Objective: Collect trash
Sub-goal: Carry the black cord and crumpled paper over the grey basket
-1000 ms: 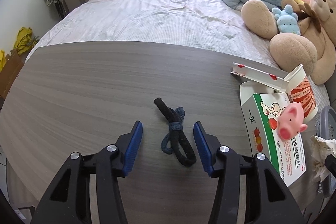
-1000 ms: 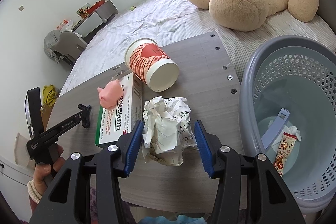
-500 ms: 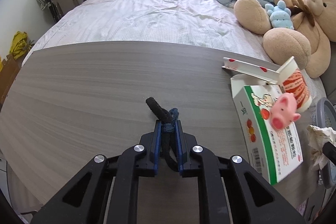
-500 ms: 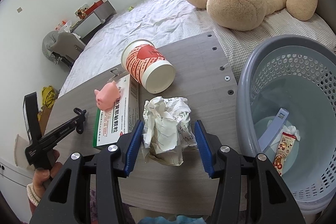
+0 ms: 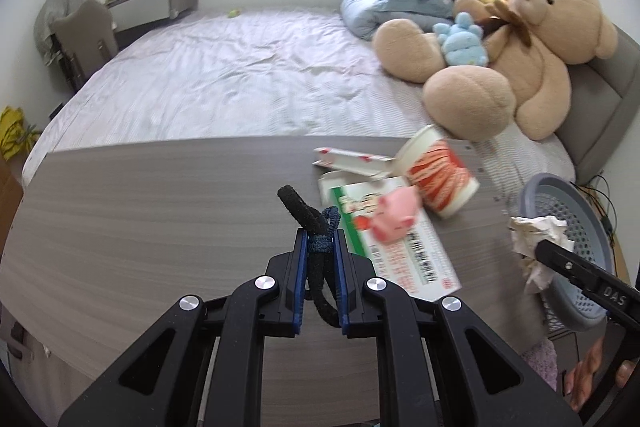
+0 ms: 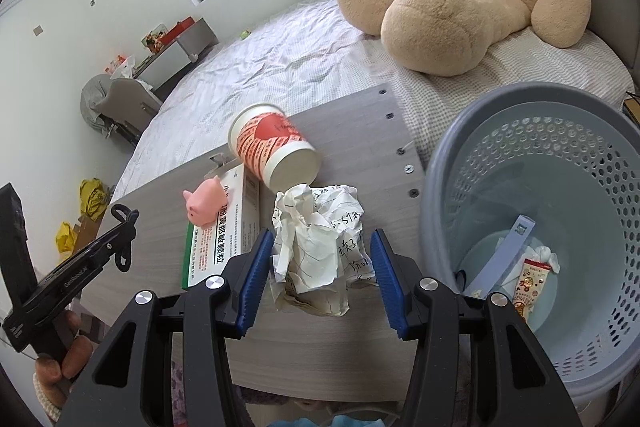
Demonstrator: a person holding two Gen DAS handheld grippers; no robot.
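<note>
My left gripper [image 5: 320, 233] is shut on a black and blue knotted cord [image 5: 298, 207], whose thick black end sticks up past the fingertips, clear of the grey wood table [image 5: 140, 207]. The right wrist view shows the same cord [image 6: 120, 217] at the tip of the left gripper [image 6: 122, 227], far left. My right gripper [image 6: 320, 239] is shut on a crumpled sheet of written paper [image 6: 312, 267], held over the table's near right corner. A grey-blue perforated basket [image 6: 440, 167] stands just right of it, with a blue strip and a snack wrapper inside.
A red-and-white paper cup [image 6: 272, 143] lies on its side beside an opened green-and-white carton [image 6: 224, 239], which has a pink toy pig [image 6: 206, 205] on it. A bed with a big teddy bear [image 5: 540, 39] lies beyond the table. A person's hands hold both grippers.
My left gripper closed on the cord, then lifted it off the table and swung toward the right. My right gripper kept its hold on the paper and stayed nearly still.
</note>
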